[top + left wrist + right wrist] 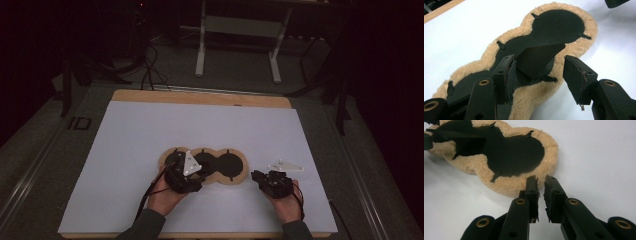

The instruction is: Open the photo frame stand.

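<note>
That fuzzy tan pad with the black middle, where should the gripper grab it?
Probably by the raised black flap on the fuzzy pad. It stands up off the flat pad between the left gripper's open jaws, so pinch its thin sides from above. The rest lies flat on the white sheet, giving little to pinch.

claws [541,192]: black, brass rivets | cables: black | sleeves [150,225]: grey
</note>
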A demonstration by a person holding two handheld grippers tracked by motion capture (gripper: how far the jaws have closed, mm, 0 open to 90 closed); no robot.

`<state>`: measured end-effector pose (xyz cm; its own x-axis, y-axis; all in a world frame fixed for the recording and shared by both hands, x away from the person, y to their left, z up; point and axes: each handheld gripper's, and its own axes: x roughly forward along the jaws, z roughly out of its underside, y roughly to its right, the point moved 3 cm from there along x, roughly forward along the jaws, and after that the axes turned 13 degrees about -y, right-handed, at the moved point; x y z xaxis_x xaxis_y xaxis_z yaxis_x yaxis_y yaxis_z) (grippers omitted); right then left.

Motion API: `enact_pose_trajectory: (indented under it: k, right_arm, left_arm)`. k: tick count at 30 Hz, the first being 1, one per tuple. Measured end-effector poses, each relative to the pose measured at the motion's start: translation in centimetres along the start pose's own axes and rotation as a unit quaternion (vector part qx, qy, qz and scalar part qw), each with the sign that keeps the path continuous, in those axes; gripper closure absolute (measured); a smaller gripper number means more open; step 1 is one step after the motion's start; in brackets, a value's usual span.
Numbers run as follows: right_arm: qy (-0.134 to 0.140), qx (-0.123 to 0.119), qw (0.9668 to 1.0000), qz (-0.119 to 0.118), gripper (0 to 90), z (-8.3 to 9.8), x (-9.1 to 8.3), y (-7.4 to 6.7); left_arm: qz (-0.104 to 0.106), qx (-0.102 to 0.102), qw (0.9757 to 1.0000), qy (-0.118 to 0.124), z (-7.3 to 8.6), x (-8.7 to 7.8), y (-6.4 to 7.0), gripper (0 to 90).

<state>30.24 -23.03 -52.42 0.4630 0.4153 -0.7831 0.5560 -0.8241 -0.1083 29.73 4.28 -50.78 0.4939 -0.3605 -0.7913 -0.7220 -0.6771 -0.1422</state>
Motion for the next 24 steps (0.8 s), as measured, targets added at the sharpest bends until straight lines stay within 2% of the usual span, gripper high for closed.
enact_pose_trajectory:
  k: [8, 15, 19, 24]
  right_arm:
    - [0.0, 0.001, 1.0, -0.001, 80.6, 0.0, 0.0, 0.0]
    - [0.001, 0.001, 1.0, -0.001, 80.6, 0.0, 0.0, 0.1]
    - [0.001, 0.002, 1.0, -0.002, 80.6, 0.0, 0.0, 0.2]
    - [0.002, 0.002, 1.0, -0.003, 80.2, 0.0, 0.0, 0.1]
  left_arm:
    - [-0.014, 0.034, 0.999, -0.025, -1.2, 1.3, 0.8, 47.5]
    - [-0.007, 0.034, 0.9987, -0.037, -2.0, 2.4, 0.8, 52.9]
    - [-0.012, 0.043, 0.9981, -0.043, -2.3, 2.6, 0.9, 55.0]
    - [-0.015, 0.045, 0.9977, -0.047, -2.5, 2.9, 0.9, 56.1]
